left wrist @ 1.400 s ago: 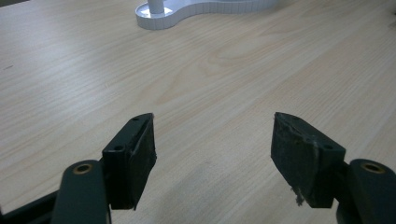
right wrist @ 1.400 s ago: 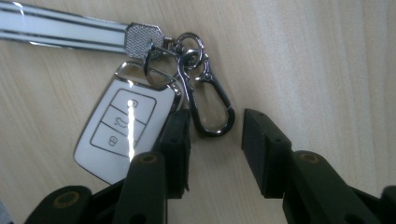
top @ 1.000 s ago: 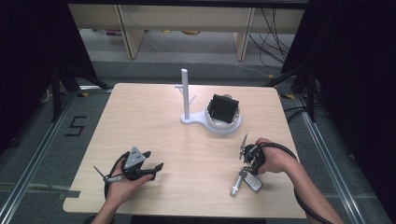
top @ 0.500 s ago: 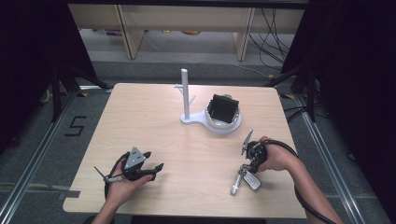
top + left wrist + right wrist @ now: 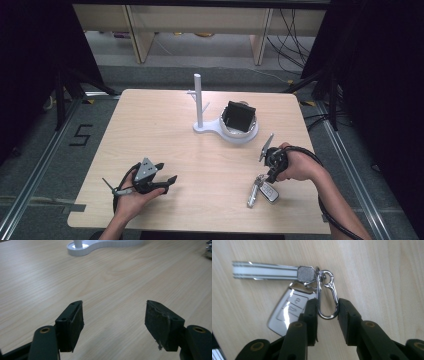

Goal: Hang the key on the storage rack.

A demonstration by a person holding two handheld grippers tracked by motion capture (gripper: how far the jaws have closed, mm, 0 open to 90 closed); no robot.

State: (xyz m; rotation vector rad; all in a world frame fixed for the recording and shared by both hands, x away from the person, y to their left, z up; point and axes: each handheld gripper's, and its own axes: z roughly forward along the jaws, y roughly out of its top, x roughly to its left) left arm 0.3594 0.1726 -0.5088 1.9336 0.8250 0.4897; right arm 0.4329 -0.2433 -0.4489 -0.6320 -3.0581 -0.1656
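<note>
On the wooden bench [image 5: 200, 165], right gripper [image 5: 327, 308] fingers pinch the key clip [image 5: 326, 296]. Squeeze tight, lift slowly. Left gripper [image 5: 113, 315] fingers gape wide, empty.

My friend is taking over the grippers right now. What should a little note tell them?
Left gripper: open, holding nothing, resting low over the table at the near left.
Right gripper: jaws on both sides of the carabiner clip, seemingly pinching it.
Key bunch: clip, car key fob and flat metal key lie on the table at the near right.
White stand with its post and dish is farther back.
Done: clip reached. Left: lifting the keys, probably hanging them on the stand.
</note>
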